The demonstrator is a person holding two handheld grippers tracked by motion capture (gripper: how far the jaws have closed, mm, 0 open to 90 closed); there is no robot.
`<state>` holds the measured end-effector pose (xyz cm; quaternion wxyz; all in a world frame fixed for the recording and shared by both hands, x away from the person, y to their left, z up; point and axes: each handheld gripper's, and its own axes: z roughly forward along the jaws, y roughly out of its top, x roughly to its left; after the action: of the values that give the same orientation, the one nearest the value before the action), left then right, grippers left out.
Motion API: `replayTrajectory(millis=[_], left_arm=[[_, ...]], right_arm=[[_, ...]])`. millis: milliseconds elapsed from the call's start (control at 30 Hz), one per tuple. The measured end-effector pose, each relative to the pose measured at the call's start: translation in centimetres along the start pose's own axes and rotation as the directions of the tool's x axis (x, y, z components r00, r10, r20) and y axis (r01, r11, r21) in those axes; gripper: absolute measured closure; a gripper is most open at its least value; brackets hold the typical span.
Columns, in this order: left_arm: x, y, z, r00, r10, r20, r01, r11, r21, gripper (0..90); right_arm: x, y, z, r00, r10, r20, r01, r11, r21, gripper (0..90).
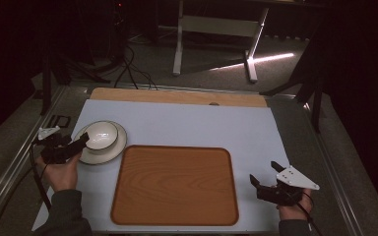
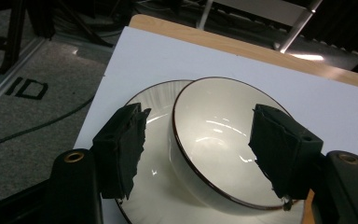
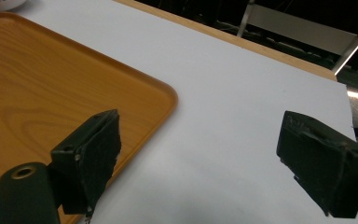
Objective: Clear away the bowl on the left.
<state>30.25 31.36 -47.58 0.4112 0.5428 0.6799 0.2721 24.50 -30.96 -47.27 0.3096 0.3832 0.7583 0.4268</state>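
At the table's left side, a white bowl (image 2: 219, 144) sits on a white plate (image 2: 154, 100). Around the bowl, the left hand-held gripper (image 2: 198, 149) stands wide open, possibly not touching it. Beside them lies a wooden tray (image 1: 174, 184). Right of the tray, the right hand-held gripper (image 3: 205, 163) hovers open, empty, over the white table (image 1: 202, 125).

The left hand-held gripper (image 1: 81, 143) sits at nine o'clock, jaws spread wide, pointing toward two o'clock. The right hand-held gripper (image 1: 263, 173) rests at four o'clock, jaws apart, aimed toward ten o'clock.
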Motion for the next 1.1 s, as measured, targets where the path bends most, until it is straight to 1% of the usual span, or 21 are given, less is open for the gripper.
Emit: replayTrajectory(millis=[100, 233, 300, 367, 500, 567, 733, 867, 1000, 1100], left_arm=[[0.1, 0.0, 0.4, 0.9999, -0.013, -0.006, 0.013, 0.9999, 0.004, 35.7], [0.5, 0.2, 0.9, 0.9996, -0.029, -0.006, 0.029, 0.9996, 0.003, 36.2], [0.5, 0.3, 1.2, 0.9998, -0.015, -0.016, 0.015, 0.9998, 0.01, 36.2], [0.3, 0.4, 1.5, 0.9999, -0.004, -0.017, 0.004, 0.9998, 0.017, 36.3], [0.2, 0.3, 2.2, 0.9995, 0.009, -0.031, -0.008, 0.9994, 0.034, 36.4], [0.3, 0.3, 2.5, 0.9985, 0.015, -0.053, -0.012, 0.9986, 0.052, 36.8], [0.7, 0.2, 3.4, 0.9978, 0.006, -0.067, -0.001, 0.9971, 0.076, 38.6], [0.8, 0.1, 4.1, 0.9974, -0.002, -0.072, 0.01, 0.9939, 0.11, 41.2], [0.6, -0.2, 4.8, 0.9976, 0.0, -0.069, 0.011, 0.9873, 0.158, 45.8], [0.6, -0.3, 5.1, 0.9987, -0.012, -0.05, 0.021, 0.9824, 0.185, 51.2]], right_arm=[[-0.1, 0.0, 0.0, 1.0, 0.005, 0.0, -0.005, 1.0, -0.001, 13.3], [0.0, 0.0, 0.0, 1.0, -0.001, -0.001, 0.001, 1.0, -0.007, 13.3], [0.0, 0.0, 0.0, 1.0, 0.0, -0.002, -0.001, 1.0, -0.007, 13.3], [0.1, 0.0, 0.0, 1.0, 0.001, -0.002, -0.001, 1.0, -0.007, 13.3], [0.0, 0.0, 0.0, 1.0, 0.001, 0.001, -0.001, 1.0, -0.009, 13.3], [0.0, 0.0, 0.0, 1.0, 0.002, 0.002, -0.001, 1.0, -0.01, 13.3], [0.1, 0.0, -0.1, 1.0, 0.003, 0.003, -0.003, 1.0, -0.011, 13.3], [0.0, 0.0, -0.1, 1.0, 0.005, 0.005, -0.005, 1.0, -0.011, 13.3], [0.0, 0.0, -0.1, 1.0, 0.003, 0.004, -0.003, 1.0, -0.015, 13.3], [0.0, 0.0, -0.2, 1.0, 0.005, 0.005, -0.005, 1.0, -0.017, 13.3]])
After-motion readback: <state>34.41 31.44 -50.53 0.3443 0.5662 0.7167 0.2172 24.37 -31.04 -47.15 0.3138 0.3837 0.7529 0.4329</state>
